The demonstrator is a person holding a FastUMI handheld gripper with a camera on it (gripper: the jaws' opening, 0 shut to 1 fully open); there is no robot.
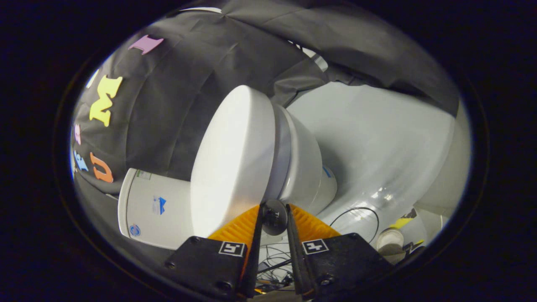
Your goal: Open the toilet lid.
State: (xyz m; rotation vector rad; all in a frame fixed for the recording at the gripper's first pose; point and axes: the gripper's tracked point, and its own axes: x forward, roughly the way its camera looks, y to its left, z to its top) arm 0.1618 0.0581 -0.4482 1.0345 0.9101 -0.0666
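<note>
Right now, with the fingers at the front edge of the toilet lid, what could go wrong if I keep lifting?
1. The gripper has only its orange fingers at the rim of the toilet lid, around a small dark knob; the grip looks shallow and the smooth lid could slip free and drop onto the bowl.
2. The tank stands close behind the lid, so a fast swing could bang it.
3. Loose cables lie on the floor nearby.

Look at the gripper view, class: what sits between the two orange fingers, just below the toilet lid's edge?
A small round dark knob sits between the gripper fingers, right at the white toilet lid rim; whether the pads press it is unclear.
</note>
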